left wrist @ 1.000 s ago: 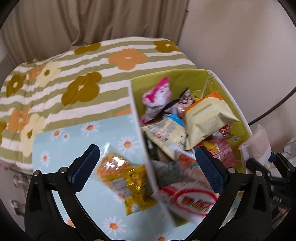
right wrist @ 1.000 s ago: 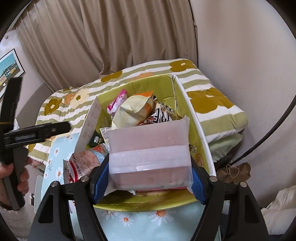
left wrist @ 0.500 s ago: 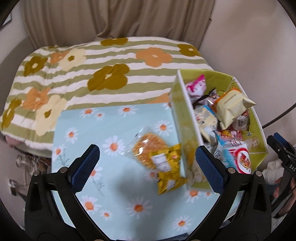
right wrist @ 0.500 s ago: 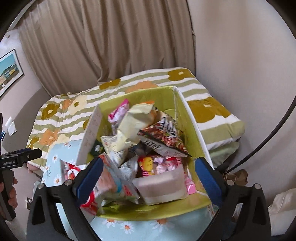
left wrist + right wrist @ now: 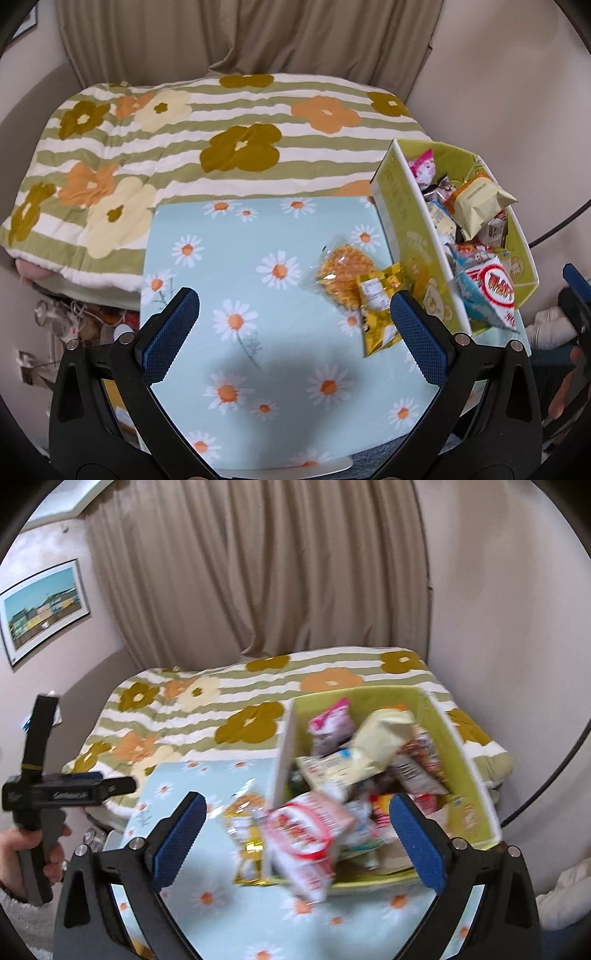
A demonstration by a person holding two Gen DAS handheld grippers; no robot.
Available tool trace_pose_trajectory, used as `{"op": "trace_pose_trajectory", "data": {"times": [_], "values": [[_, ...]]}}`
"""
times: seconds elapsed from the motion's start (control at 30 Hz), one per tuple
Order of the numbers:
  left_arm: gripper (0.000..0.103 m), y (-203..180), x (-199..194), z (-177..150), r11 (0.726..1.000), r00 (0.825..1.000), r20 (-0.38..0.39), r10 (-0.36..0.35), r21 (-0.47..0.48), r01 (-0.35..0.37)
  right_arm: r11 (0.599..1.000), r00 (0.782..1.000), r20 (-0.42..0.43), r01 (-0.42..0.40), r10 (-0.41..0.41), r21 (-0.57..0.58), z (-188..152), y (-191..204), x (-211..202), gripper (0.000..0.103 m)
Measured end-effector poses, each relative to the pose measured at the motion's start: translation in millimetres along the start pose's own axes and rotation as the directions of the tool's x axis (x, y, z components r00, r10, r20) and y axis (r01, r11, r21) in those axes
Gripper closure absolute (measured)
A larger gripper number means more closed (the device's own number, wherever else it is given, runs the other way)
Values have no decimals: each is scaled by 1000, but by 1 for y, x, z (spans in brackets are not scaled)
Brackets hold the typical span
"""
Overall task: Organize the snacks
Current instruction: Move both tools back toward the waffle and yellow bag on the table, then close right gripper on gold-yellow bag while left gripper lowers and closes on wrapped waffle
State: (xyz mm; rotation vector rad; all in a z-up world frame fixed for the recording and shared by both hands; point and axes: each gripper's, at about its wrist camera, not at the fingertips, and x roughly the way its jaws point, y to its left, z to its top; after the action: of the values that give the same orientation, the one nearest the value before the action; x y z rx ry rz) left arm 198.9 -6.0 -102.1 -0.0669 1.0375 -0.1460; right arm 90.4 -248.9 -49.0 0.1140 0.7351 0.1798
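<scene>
The left gripper point(image 5: 295, 328) hovered above the daisy-print tablecloth point(image 5: 236, 369) with its jaws spread wide and nothing between the blue pads point(image 5: 170, 332). The right gripper point(image 5: 295, 834) was likewise spread apart and empty, positioned in front of the green snack box point(image 5: 469, 760). A yellow snack packet point(image 5: 354, 291) lay flat on the tablecloth, just beside the box's white left wall point(image 5: 417, 206), its lower end close to the left gripper's right-hand pad. The green snack box point(image 5: 517, 236) stood at the right edge of the tablecloth, filled with assorted packets. A red-and-white packet point(image 5: 306, 834) hung over the box's near rim; a pale yellow bag point(image 5: 376, 738) rested on top of the pile, with a pink packet point(image 5: 332, 720) towards the far wall. Beyond the tablecloth lay a striped floral quilt point(image 5: 221, 122), and behind that hung a beige curtain point(image 5: 266, 572). A framed picture point(image 5: 40, 609) was mounted on the left wall.
</scene>
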Motion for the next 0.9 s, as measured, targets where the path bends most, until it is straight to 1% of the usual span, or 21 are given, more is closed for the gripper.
{"op": "trace_pose_trajectory", "data": {"times": [0.17,0.27,0.43,0.5,0.6,0.63,0.7,0.77,0.8,0.87,0.9], "values": [[0,22,1,-3,1000,1000,-20,-12,6,12,999,998,-56,-20,17,-38,-10,38,16,4],[0,35,7,-4,1000,999,-35,-25,8,26,998,996,-91,-20,15,-58,-18,62,30,4],[0,50,30,-6,998,996,-72,-50,46,54,997,990,-138,15,-25,-71,-41,89,60,5],[0,54,43,-8,996,995,-88,-52,69,58,996,987,-150,55,-65,-71,-54,97,78,5],[0,63,65,-12,993,991,-116,-63,91,74,993,981,-160,104,-112,-61,-69,103,100,13],[0,67,73,-13,992,990,-125,-69,94,82,989,977,-158,132,-140,-61,-75,104,109,17],[0,73,88,-15,991,986,-148,-79,98,94,982,971,-147,182,-188,-54,-83,105,124,18],[0,78,103,-19,989,982,-172,-84,104,103,972,963,-134,230,-234,-44,-90,105,139,22],[0,80,111,-21,988,979,-186,-86,112,108,967,958,-130,251,-254,-42,-92,106,146,23],[0,83,120,-23,986,977,-195,-88,125,114,952,945,-121,303,-305,-35,-95,105,162,27],[0,84,125,-23,984,975,-202,-90,132,119,949,942,-118,313,-315,-31,-96,106,165,27]]}}
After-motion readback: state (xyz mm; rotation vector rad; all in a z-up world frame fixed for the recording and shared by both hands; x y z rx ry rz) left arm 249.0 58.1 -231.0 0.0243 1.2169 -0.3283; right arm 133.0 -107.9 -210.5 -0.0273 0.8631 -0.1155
